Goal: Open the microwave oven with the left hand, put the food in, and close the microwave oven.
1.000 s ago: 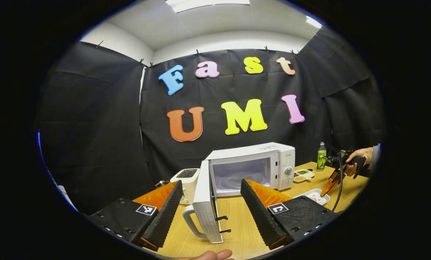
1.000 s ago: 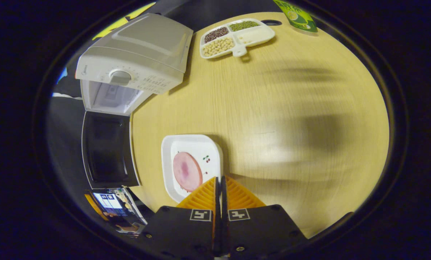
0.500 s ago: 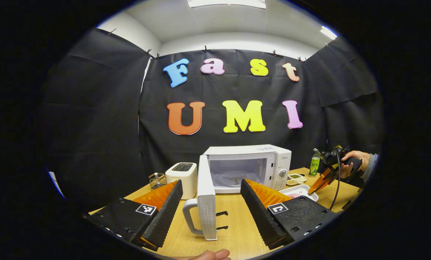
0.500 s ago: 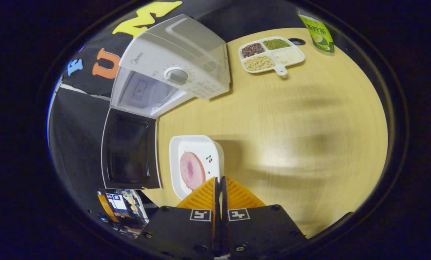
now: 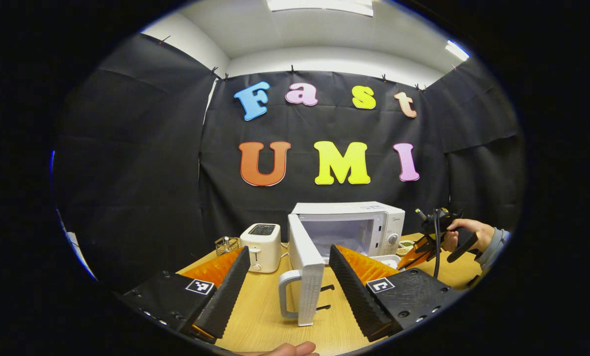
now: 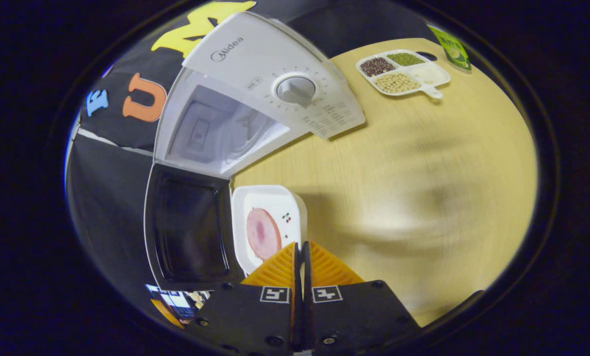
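Observation:
The white microwave (image 5: 346,222) stands at the back of the table with its door (image 5: 307,269) swung wide open. My left gripper (image 5: 290,252) is open, a short way in front of the door's handle and apart from it. In the right gripper view, my right gripper (image 6: 302,245) is shut on the rim of a white square plate (image 6: 267,198) carrying a pink ham slice (image 6: 262,232). The plate hangs beside the dark inner face of the door (image 6: 188,227), in front of the open cavity (image 6: 215,128). The left gripper view shows that gripper (image 5: 418,247) held by a hand (image 5: 465,232).
A white toaster (image 5: 261,240) and a small wire basket (image 5: 225,243) stand left of the microwave. A divided tray of beans (image 6: 403,74) and a green bottle (image 6: 450,47) sit on the wooden table (image 6: 423,173) beyond the microwave's dial side.
My right gripper has carried the plate closer to the microwave's open front. My left gripper has drawn back and shifted left, so the door now sits between its fingers' line.

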{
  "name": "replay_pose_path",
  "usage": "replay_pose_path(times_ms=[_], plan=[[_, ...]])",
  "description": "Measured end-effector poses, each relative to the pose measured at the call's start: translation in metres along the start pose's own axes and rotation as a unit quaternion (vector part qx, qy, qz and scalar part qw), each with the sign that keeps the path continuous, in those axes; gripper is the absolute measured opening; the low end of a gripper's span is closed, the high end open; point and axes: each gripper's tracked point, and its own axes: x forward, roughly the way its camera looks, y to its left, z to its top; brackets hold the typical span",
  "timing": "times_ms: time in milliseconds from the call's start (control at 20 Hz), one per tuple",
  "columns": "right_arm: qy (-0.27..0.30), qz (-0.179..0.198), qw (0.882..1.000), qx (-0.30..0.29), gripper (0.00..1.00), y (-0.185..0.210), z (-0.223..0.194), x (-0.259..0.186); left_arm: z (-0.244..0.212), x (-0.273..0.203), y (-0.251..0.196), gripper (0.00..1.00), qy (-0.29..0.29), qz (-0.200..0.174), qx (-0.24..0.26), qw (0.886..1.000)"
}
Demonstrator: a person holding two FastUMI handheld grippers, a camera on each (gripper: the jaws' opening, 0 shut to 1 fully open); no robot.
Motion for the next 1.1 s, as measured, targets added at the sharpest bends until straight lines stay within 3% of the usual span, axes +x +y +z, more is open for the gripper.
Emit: replay_pose_path(times_ms=[150, 300, 450, 600, 800, 1000, 1050, 1100], plan=[[-0.016, 0.012, 0.999, 0.029, 0.04, 0.021, -0.002, 0.025, -0.005, -0.006, 0.011, 0.96, 0.005, 0.007, 0.001, 1.0], [-0.035, 0.052, 0.996, 0.06, 0.04, 0.054, -0.006, 0.047, -0.007, -0.009, 0.018, 0.96, 0.006, 0.008, -0.001, 1.0], [-0.083, 0.1, 0.986, 0.1, 0.04, 0.091, 0.0, 0.066, -0.009, -0.011, 0.025, 0.96, 0.012, 0.014, 0.001, 1.0], [-0.124, 0.122, 0.977, 0.123, 0.04, 0.116, 0.016, 0.084, -0.007, -0.017, 0.023, 0.97, 0.009, 0.009, 0.001, 1.0], [-0.221, 0.154, 0.948, 0.168, 0.04, 0.136, 0.057, 0.1, -0.01, -0.018, 0.024, 0.97, 0.011, 0.016, 0.004, 1.0], [-0.3, 0.153, 0.913, 0.23, 0.04, 0.134, 0.096, 0.115, -0.002, -0.019, 0.019, 0.97, 0.0, 0.011, 0.007, 1.0], [-0.313, 0.154, 0.903, 0.25, 0.0, 0.134, 0.105, 0.12, -0.003, -0.017, 0.019, 0.97, 0.002, 0.013, 0.007, 1.0], [-0.324, 0.156, 0.894, 0.268, 0.04, 0.135, 0.113, 0.125, -0.003, -0.017, 0.018, 0.97, 0.005, 0.015, 0.007, 1.0]])
